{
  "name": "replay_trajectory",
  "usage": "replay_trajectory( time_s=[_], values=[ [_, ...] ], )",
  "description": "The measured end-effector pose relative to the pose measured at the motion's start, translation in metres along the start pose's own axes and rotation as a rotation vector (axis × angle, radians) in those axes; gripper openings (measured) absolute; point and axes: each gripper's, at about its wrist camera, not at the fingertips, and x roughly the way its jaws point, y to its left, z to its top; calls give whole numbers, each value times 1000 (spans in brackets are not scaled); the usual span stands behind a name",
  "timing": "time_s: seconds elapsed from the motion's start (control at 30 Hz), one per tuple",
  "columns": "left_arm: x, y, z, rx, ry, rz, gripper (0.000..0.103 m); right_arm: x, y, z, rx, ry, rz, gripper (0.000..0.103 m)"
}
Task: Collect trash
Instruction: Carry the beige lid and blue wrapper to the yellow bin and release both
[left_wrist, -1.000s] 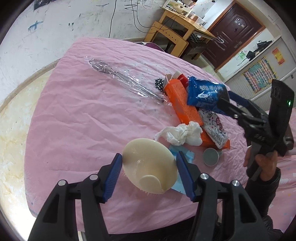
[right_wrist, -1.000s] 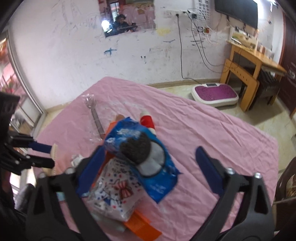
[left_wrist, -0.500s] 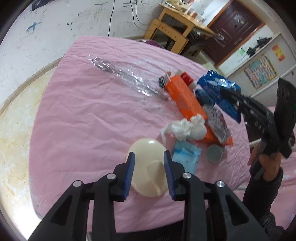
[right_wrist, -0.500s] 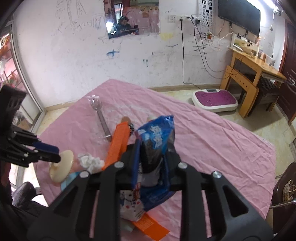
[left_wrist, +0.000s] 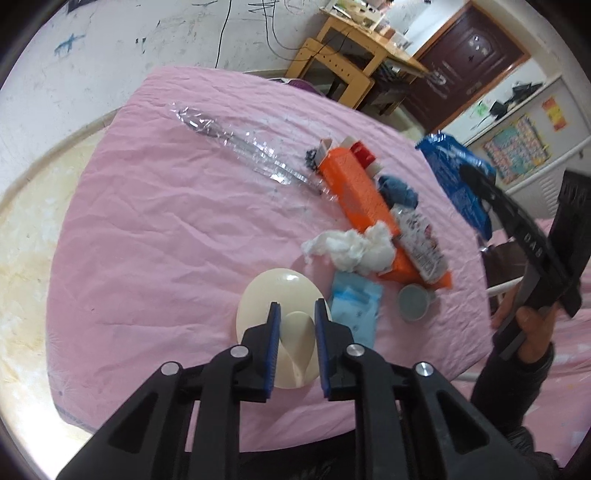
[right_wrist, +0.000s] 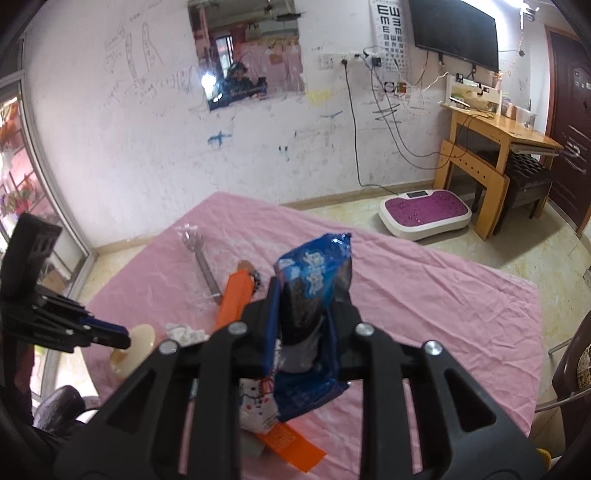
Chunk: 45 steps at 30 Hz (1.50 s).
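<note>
Pink sheet (left_wrist: 155, 229) strewn with trash: orange box (left_wrist: 354, 188), tissue wad (left_wrist: 354, 247). Right gripper (right_wrist: 301, 317) clamped on blue wrapper (right_wrist: 314, 280), lifted clear of sheet. Left gripper (left_wrist: 295, 328) closing narrow around knob of cream lid (left_wrist: 280, 291), near sheet's edge.

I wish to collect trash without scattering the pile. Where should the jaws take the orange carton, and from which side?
Grip the orange carton across its narrow width on the bare far half, coming from above. It lies flat and long, and the crumpled tissue and patterned packet cover its near end, so that end is probably awkward.
</note>
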Motion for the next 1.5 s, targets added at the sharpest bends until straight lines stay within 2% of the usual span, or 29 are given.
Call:
replay_trajectory(
  time_s=[0.23, 0.33, 0.47, 0.67, 0.83, 1.0, 1.1, 1.3, 1.37, 1.5],
  values=[
    [-20, -23, 9, 50, -57, 23, 14, -28, -20, -7, 54, -58, -23, 21],
    [-24, -53, 19, 119, -75, 23, 14, -50, -36, -20, 97, -89, -52, 21],
    [-13, -105, 30, 229, -69, -6, 14, -90, -73, -55, 194, -129, -124, 21],
    [32, -205, 34, 410, 0, -81, 14, -151, -136, -124, 348, -135, -283, 21],
    [78, -293, 21, 553, 88, -138, 14, -184, -183, -187, 464, -89, -409, 21],
    [120, -370, -2, 673, 158, -168, 14, -195, -217, -237, 564, -61, -449, 21],
    [141, -400, -16, 718, 184, -169, 14, -195, -232, -257, 602, -56, -451, 21],
    [185, -437, -34, 742, 233, -160, 14, -191, -256, -288, 665, -37, -436, 21],
    [199, -443, -37, 742, 252, -158, 15, -188, -260, -296, 688, -33, -430, 21],
    [222, -449, -38, 715, 275, -200, 15, -186, -268, -308, 716, -20, -429, 22]
  ],
)
